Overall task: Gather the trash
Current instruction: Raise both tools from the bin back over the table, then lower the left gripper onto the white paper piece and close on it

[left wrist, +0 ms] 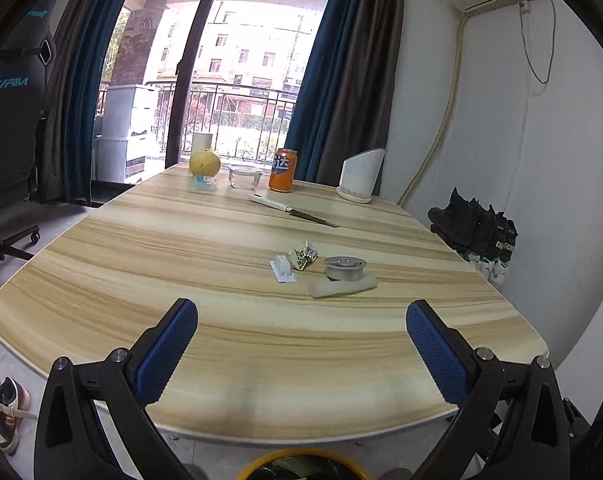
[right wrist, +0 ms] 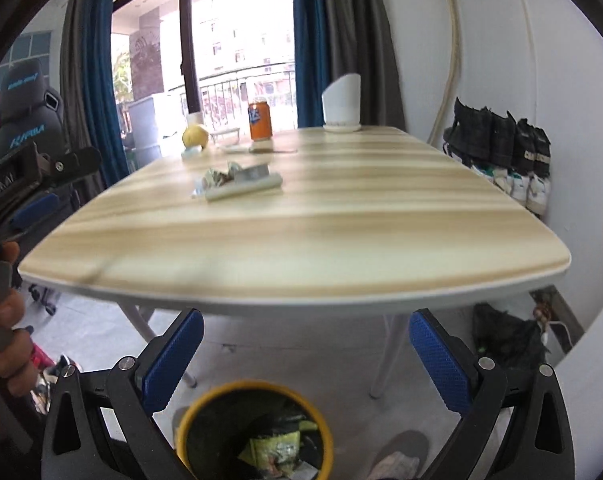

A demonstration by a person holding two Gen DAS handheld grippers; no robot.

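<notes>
- Both grippers spread, empty: left gripper (left wrist: 301,344), right gripper (right wrist: 306,346).
- Trash (left wrist: 321,270) clustered mid-table (left wrist: 141,272); blurred in right view.
- Bin (right wrist: 253,436) below table edge, cut off in both views; contents murky.

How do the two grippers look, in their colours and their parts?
Both look alike. The left gripper and the right gripper each have black angular plastic linkages with round silver pivot pins, and two fingers faced with blue dotted, textured pads.

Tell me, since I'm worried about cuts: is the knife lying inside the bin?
No, the knife lies on the wooden table, near the orange soda can.
</notes>
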